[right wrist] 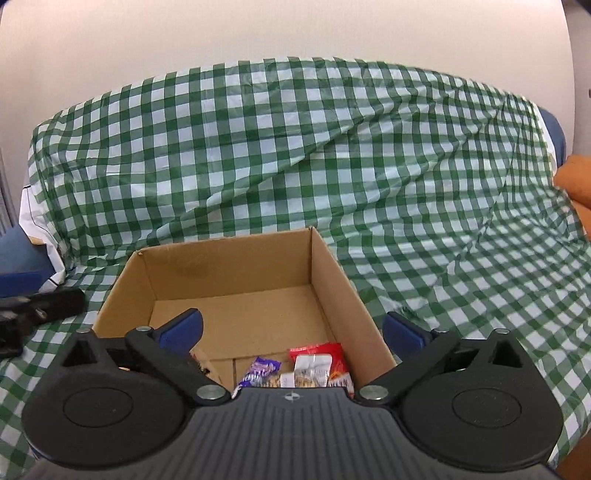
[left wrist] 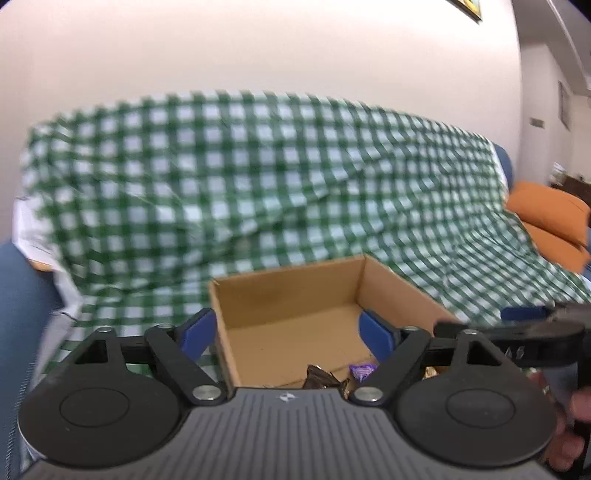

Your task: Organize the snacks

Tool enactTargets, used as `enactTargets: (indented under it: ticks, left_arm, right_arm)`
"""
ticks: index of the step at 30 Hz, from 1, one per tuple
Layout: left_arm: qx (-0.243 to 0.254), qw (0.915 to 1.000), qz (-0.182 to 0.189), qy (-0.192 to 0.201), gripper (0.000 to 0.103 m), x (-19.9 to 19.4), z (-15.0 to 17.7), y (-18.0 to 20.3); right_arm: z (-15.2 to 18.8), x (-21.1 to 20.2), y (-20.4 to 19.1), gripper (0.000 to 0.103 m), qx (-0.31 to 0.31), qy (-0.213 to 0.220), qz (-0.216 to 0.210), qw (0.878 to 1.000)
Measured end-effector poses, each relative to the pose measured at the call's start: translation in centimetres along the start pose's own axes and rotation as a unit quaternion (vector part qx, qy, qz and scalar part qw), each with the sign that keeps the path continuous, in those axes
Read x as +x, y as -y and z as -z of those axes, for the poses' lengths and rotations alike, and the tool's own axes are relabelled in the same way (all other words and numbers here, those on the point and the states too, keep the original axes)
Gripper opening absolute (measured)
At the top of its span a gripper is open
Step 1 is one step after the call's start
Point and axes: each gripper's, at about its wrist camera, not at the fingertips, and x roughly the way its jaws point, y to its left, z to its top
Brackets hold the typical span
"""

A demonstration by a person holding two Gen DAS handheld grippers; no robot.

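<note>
Cardboard open brown box (right wrist: 236,291) sits centre frame on green-white checked cloth (right wrist: 369,166). Purple-wrapped candy (right wrist: 260,369) and red snack packet (right wrist: 319,363) lie at box's near edge. Left gripper (left wrist: 284,332) and right gripper (right wrist: 291,328): jaws apart, nothing between. Step: snacks look dropped in. Next: fetch another snack; none visible outside box.

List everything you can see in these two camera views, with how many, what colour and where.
cardboard box: one, brown, open-topped, on the checked cloth in front of both grippers
snack packets: several, in the box's near end; a purple one, a red and white one, a dark brown one; others partly hidden
checked cloth: one, green and white, draped over a sofa
sofa: one, blue, mostly covered
cushion: orange, at the right edge; count unclear
wall: pale, behind the sofa
picture frame: one, dark, on the wall, cut off
left hand-held gripper: black with blue pads, open, nothing between them
right hand-held gripper: same colours, open, nothing held
hand: partly seen, lower right of the left view
</note>
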Motion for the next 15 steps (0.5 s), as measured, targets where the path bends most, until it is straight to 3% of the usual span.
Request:
enactTargets:
  ticks: [2, 9, 12, 15]
  left_arm:
    - [-0.008, 0.9998, -0.017, 0.002, 0.103, -1.6, 0.1, 0.7]
    - [-0.078, 0.9932, -0.027, -0.083, 0.103, -3.4, 4.5, 1.8]
    - [-0.087, 0.9854, -0.035, -0.142, 0.103, -2.4, 6.5, 1.9]
    - [-0.087, 0.9804, -0.045, -0.171, 0.103, -1.2, 7.1, 1.5]
  right_arm:
    - [0.2, -0.6, 0.5, 0.102, 0.002, -0.006, 0.003, 1.000]
    - [2.5, -4.0, 2.3, 0.102, 0.036, -0.025, 0.007, 0.999]
    - [3.8, -5.0, 1.8, 0.102, 0.017, -0.029, 0.010, 0.999]
    - [4.5, -5.0, 1.7, 0.102, -0.004, -0.038, 0.014, 0.999]
